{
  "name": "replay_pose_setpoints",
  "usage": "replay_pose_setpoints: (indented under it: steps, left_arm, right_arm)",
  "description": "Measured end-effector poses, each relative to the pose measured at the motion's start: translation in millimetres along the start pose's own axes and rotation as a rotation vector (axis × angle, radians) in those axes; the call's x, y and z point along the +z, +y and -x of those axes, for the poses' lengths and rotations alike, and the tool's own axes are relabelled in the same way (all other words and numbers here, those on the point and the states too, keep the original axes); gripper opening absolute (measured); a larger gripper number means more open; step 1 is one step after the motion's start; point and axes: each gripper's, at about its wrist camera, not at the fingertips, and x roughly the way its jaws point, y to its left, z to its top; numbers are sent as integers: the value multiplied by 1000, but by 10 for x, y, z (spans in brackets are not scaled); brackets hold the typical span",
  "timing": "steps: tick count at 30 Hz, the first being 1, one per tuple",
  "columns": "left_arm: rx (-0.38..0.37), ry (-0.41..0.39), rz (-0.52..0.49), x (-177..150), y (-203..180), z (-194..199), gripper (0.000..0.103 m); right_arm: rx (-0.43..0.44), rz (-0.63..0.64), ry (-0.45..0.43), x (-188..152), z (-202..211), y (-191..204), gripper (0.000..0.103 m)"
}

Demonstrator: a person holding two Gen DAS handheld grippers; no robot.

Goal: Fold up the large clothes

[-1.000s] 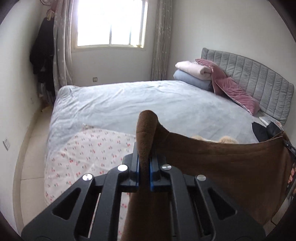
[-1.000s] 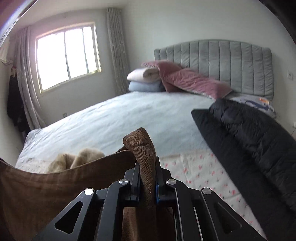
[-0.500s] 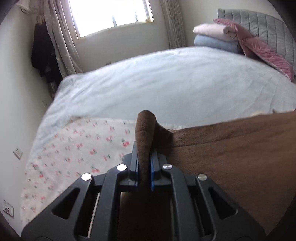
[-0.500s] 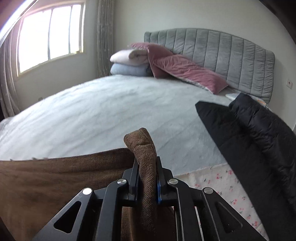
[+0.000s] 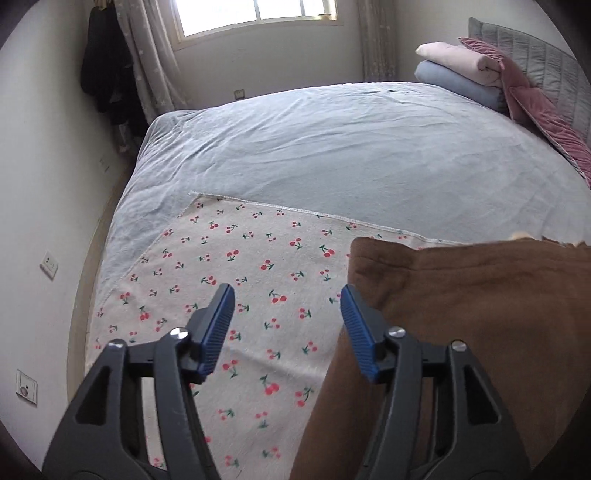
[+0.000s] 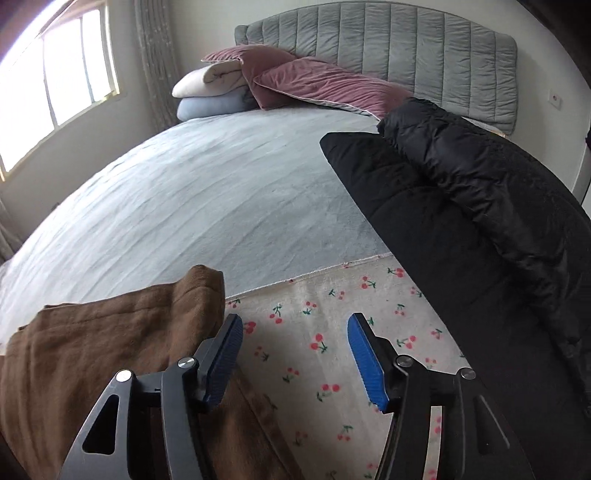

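A large brown garment (image 5: 480, 317) lies on the cherry-print cloth (image 5: 236, 266) near the bed's front edge. In the left wrist view it fills the lower right, its corner just past the right finger. My left gripper (image 5: 287, 295) has its jaws opening, with only the cherry cloth showing between the blue pads. In the right wrist view the brown garment (image 6: 110, 350) lies at the lower left, beside and under the left finger. My right gripper (image 6: 295, 325) also has its jaws opening, and nothing sits between its pads.
A grey-blue bedspread (image 5: 351, 147) covers the bed. Folded blankets and a pink quilt (image 6: 317, 81) sit by the grey headboard (image 6: 406, 48). A black padded coat (image 6: 480, 206) lies along the right side. Window (image 5: 258, 11), curtains and dark hanging clothes (image 5: 107, 66) stand at the far left wall.
Both grippers were shut on the brown garment's upper corners, held up. They came down toward the bed, let go and opened; the garment now lies on the cherry cloth.
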Motion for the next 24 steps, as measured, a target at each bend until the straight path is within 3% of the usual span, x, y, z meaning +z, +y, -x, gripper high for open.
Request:
replay_pose_setpoints:
  steps: [1,3,7,12,19,22,24]
  left_arm:
    - [-28,-6,-15,-46,10,149,77]
    - [-109,-14,-24,-195,55,484,83]
    - [-252,-56,-49,-404,-89,1008,83]
    - [-352,-61,-115,-633,-457,1208,83]
    - [-408,61,-130,-1106,-521,658,83]
    - [-441,77,-115,-1225,-431,498,83]
    - [-465,49,-118,-1252,-398,516,83]
  right_arm:
    - [27,11,-10,-59,154,-22,63]
    - [59,47,-19,-144,436,-33,68]
    - [162,99,-29,-415,873,113,69]
    - [280,234,9,-673,1087,747,69]
    - [414,258,102,-827,579,1113,68]
    - [387,215,146,-724,221,1015,68]
    - [292,193,168,-627,-43,878,67]
